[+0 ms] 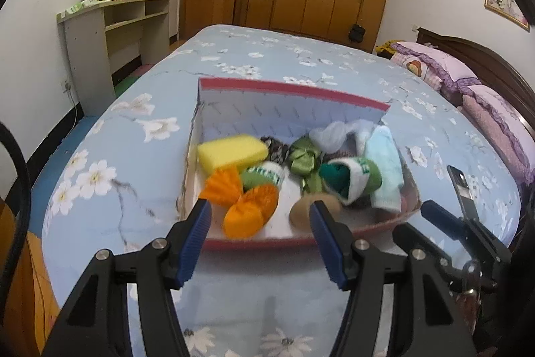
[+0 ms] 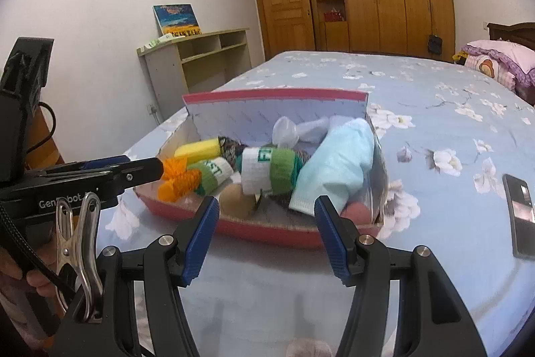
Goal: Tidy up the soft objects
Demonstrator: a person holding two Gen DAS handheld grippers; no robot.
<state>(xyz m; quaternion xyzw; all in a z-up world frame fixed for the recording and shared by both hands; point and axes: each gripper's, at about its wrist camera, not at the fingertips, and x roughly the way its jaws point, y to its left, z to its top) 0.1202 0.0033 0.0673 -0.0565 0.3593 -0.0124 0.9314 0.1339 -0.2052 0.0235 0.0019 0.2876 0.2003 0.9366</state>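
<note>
A red-rimmed cardboard box [image 1: 294, 91] [image 2: 267, 97] sits on the blue floral bed. It holds soft things: a yellow sponge [image 1: 230, 153] [image 2: 197, 149], orange knit pieces [image 1: 247, 209] [image 2: 177, 181], green-and-white rolled socks [image 1: 354, 176] [image 2: 271, 171], a green bow [image 1: 302, 156], a light blue cloth [image 1: 384, 169] [image 2: 337, 166] and a tan ball [image 1: 302, 211] [image 2: 235, 199]. My left gripper [image 1: 260, 219] is open and empty at the box's near rim. My right gripper [image 2: 265, 213] is open and empty just before the box's near wall.
A black phone [image 2: 518, 213] [image 1: 461, 186] lies on the bed right of the box. Pink pillows [image 1: 468, 79] lie at the headboard on the right. A shelf desk [image 1: 110, 32] stands left of the bed, wardrobes behind. The left gripper's side [image 2: 100, 173] reaches in from the left.
</note>
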